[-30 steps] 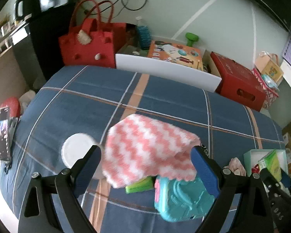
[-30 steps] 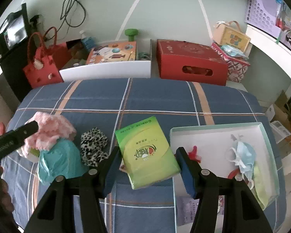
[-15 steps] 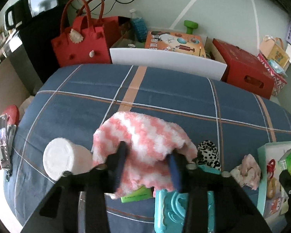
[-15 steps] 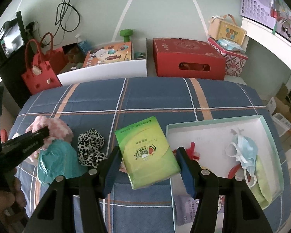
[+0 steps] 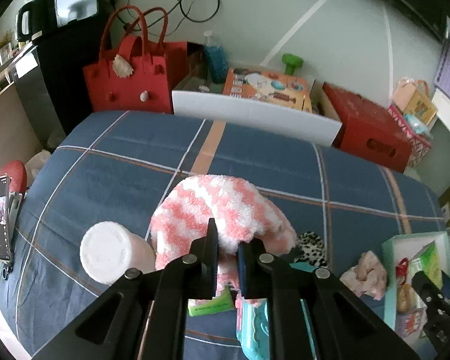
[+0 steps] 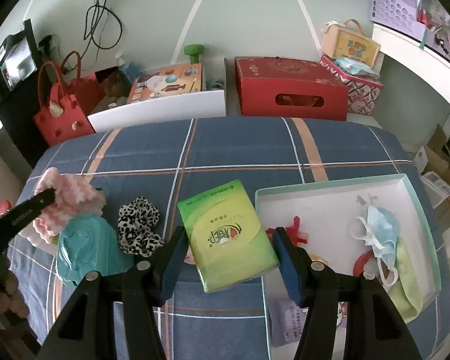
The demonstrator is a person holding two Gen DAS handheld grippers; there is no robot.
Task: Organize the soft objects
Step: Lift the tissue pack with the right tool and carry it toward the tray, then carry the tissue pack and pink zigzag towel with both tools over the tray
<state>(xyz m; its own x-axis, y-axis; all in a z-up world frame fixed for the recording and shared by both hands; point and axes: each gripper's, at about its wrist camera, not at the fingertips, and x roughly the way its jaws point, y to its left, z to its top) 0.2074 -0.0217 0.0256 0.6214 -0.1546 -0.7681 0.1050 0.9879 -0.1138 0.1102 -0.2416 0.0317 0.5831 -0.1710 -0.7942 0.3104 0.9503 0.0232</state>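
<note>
My left gripper (image 5: 227, 244) is shut on a fluffy pink-and-white sock (image 5: 222, 213), which drapes over the fingertips above the blue plaid bed; the sock also shows in the right wrist view (image 6: 72, 198). My right gripper (image 6: 229, 240) is shut on a green tissue pack (image 6: 228, 234), held above the bed just left of the white box (image 6: 405, 180). The box holds a blue face mask (image 6: 381, 228), a red item and a light green cloth. A leopard-print scrunchie (image 6: 138, 225) and a pale pink cloth (image 5: 366, 273) lie on the bed.
A white-capped pink container (image 5: 108, 253) lies left of the sock. A teal toy case (image 6: 87, 249) and a small green packet (image 5: 211, 304) lie under the sock. A red bag (image 5: 129, 81), a white bin (image 5: 255, 114) and a red box (image 6: 291, 90) stand behind the bed.
My left gripper has closed from wide open onto the pink-and-white sock and lifted it slightly. My right gripper has kept hold of the tissue pack, almost unmoved.
</note>
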